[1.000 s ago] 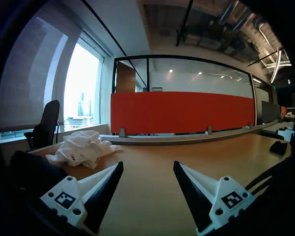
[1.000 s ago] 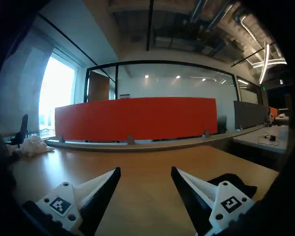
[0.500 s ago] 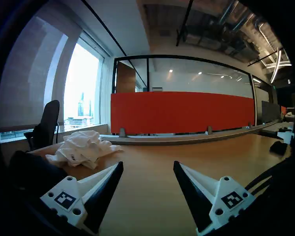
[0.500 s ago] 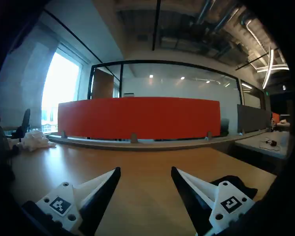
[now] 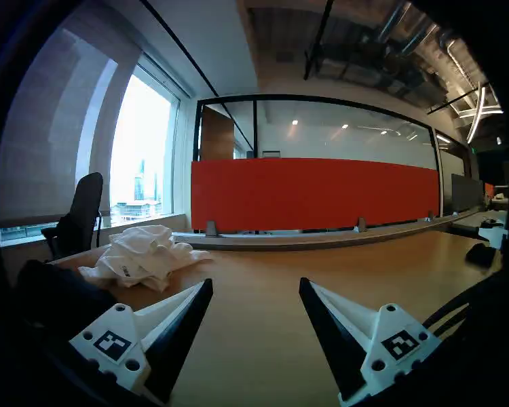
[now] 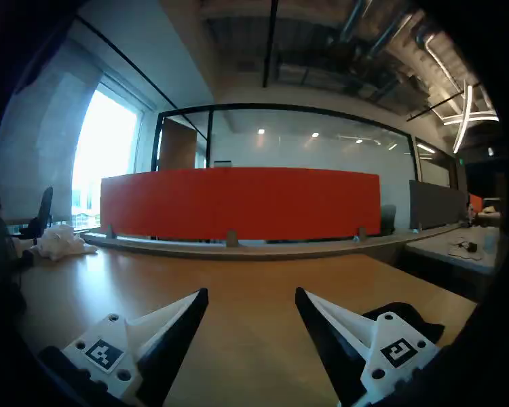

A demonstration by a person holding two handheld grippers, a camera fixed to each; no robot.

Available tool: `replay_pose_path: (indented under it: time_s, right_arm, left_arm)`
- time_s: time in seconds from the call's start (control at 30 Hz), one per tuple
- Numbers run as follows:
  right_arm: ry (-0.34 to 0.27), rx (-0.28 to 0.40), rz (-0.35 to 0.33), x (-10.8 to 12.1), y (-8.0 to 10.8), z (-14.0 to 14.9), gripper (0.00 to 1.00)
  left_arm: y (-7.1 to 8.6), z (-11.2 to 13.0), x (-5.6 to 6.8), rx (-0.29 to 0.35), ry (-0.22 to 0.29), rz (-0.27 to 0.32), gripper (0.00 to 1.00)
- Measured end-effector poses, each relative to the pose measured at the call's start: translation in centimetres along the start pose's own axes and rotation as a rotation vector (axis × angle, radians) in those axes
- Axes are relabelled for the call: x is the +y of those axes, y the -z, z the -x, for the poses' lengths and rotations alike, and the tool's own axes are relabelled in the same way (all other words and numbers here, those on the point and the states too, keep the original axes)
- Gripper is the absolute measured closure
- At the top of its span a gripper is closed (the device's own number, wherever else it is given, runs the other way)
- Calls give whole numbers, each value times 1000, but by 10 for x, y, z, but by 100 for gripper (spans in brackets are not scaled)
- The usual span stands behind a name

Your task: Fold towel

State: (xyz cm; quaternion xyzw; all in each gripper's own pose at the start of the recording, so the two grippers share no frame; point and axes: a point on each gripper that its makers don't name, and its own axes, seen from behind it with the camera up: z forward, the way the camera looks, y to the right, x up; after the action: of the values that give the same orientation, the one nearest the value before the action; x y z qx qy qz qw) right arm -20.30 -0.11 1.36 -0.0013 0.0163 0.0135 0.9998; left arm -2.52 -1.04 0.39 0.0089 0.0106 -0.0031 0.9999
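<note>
The towel (image 5: pixel 142 256) lies in a crumpled white heap on the wooden tabletop (image 5: pixel 363 264), ahead and to the left of the left claw (image 5: pixel 254 281). That claw hovers low over the wood with its jaws spread wide, well apart from the cloth, and bare tabletop lies between them. A dark, shapeless mass (image 5: pixel 54 295) sits at the near left edge, just beside the towel's near side; what it is cannot be told. Behind the heap stands a black office chair (image 5: pixel 78 220) in front of a bright window (image 5: pixel 142 163). A long red divider panel (image 5: pixel 315 193) runs along the far edge of the tabletop, with a glass wall above it. Far to the right a small dark object (image 5: pixel 480 254) rests on the wood.

In the right gripper view the right claw (image 6: pixel 251 290) is likewise wide open over bare wood. From here the towel (image 6: pixel 59 242) is small and distant at the far left, near the chair (image 6: pixel 41 217). A piece of black material (image 6: pixel 407 313) lies on the tabletop (image 6: pixel 254 271) just behind the right-hand finger (image 6: pixel 336 332). The red panel (image 6: pixel 241 203) spans the background, and a neighbouring desk (image 6: pixel 451 252) carries small items at the right.
</note>
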Motion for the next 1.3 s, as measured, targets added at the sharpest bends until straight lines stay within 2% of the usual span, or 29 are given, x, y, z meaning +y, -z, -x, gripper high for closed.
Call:
replay_pose_path:
  time_s: [1.3]
  right_arm:
    - [0,-1,0,0,0,0,1]
  left_arm:
    - [0,3,1,1,0,0,6]
